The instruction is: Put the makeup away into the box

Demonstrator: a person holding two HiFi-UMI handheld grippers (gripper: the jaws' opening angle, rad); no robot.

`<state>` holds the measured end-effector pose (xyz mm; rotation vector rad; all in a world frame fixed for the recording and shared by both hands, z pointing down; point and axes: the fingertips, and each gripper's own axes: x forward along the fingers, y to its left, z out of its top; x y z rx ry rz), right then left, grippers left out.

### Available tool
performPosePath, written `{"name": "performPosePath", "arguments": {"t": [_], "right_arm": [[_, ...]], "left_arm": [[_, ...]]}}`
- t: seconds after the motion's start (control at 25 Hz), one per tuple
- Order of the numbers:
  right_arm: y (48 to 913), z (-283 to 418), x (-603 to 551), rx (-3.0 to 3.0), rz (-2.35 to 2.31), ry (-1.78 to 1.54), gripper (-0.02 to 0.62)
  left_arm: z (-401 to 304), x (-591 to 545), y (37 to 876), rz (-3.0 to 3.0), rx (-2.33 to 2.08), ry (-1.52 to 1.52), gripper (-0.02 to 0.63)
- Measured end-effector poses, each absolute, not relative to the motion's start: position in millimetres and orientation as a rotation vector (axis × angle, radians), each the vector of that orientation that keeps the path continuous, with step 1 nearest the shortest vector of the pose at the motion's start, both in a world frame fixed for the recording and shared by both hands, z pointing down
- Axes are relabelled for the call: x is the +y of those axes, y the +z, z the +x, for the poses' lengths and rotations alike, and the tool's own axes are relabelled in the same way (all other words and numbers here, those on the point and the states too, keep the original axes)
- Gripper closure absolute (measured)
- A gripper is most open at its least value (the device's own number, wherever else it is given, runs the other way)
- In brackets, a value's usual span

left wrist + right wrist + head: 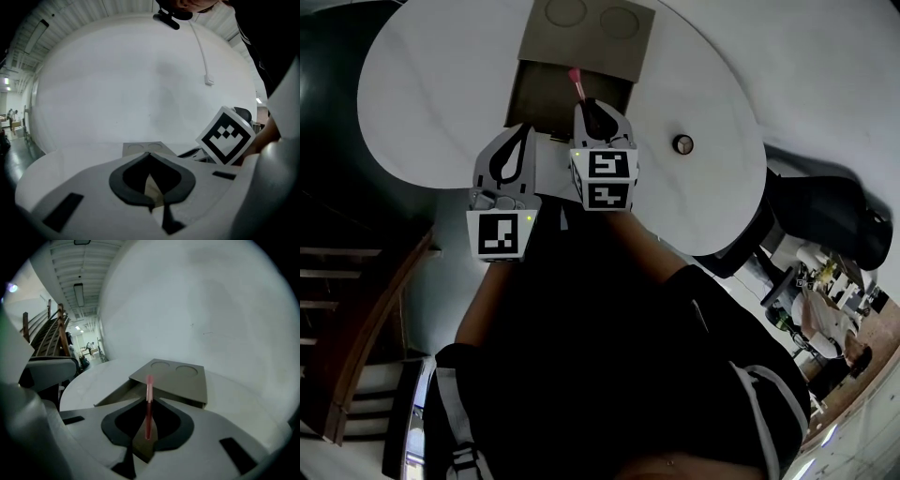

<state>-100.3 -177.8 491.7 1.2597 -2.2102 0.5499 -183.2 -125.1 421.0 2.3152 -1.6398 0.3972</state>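
Note:
A flat brown box [586, 37] lies on the round white table [441, 75], its lid marked with two circles and its drawer [553, 94] pulled out toward me. My right gripper [598, 114] hovers at the drawer's near edge, shut on a thin pink-red makeup pencil [577, 84] that sticks out over the drawer. In the right gripper view the pencil [149, 390] stands upright between the jaws [149, 403], the box lid [176, 378] just beyond. My left gripper [514, 155] sits beside the right one, left of the drawer. Its jaws [150, 157] meet at the tips with nothing between them.
A small round dark item [682, 143] lies on the table to the right of the grippers. The table edge curves close in front of me. A black chair [825, 216] stands at the right, a wooden staircase [356, 309] at the left.

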Motion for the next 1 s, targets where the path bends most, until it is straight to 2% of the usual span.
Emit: {"name": "performPosePath", "arguments": {"t": [0.32, 0.8, 0.84, 0.92, 1.0], "right_arm": [[524.8, -133.1, -177.6, -2.174, 1.153, 0.55, 0.531], [552.2, -147.1, -174.0, -2.072, 0.991, 0.585, 0.529], [552.6, -149.5, -172.1, -2.073, 0.967, 0.594, 0.511], [552.6, -156.6, -167.6, -2.086, 0.919, 0.616, 0.407], [550.6, -159.8, -166.8, -2.095, 0.906, 0.609, 0.393]], "left_arm": [[-210.6, -128.2, 441.6, 2.255, -1.658, 0.407, 0.598], [-219.1, -133.4, 449.0, 2.246, -1.673, 0.375, 0.598], [-219.2, -131.8, 449.0, 2.246, -1.672, 0.381, 0.598], [-219.8, -127.1, 450.8, 2.242, -1.661, 0.405, 0.598], [-220.8, -126.1, 449.6, 2.237, -1.66, 0.405, 0.598]]}}
